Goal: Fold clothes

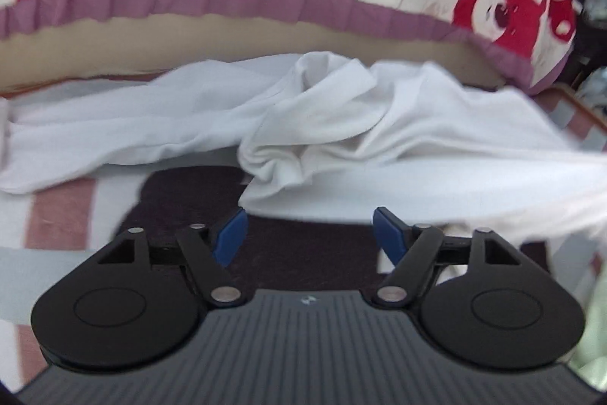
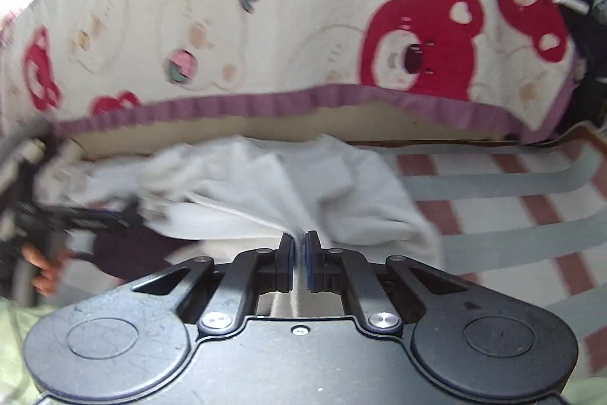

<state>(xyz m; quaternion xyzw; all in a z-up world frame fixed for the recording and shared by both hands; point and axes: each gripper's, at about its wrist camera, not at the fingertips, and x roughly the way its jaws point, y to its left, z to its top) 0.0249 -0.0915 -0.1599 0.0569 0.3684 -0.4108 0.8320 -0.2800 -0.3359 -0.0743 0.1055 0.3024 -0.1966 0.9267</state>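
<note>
A garment (image 1: pixel 341 124) lies bunched up on a striped sheet (image 2: pixel 512 185). Behind the garment there is a mattress edge (image 1: pixel 227 40), and a blanket with bears (image 2: pixel 303 25) hangs down over it. In the left wrist view, the left gripper (image 1: pixel 307 234) is in front of the garment, with a dark cloth (image 1: pixel 296 253) under it and nothing between its fingers (image 1: pixel 229 234). In the right wrist view, the right gripper (image 2: pixel 299 253) has a fold of the garment between its fingers (image 2: pixel 286 253). The left gripper lies to its left, and a hand (image 2: pixel 41 272) is just in front of it.
</note>
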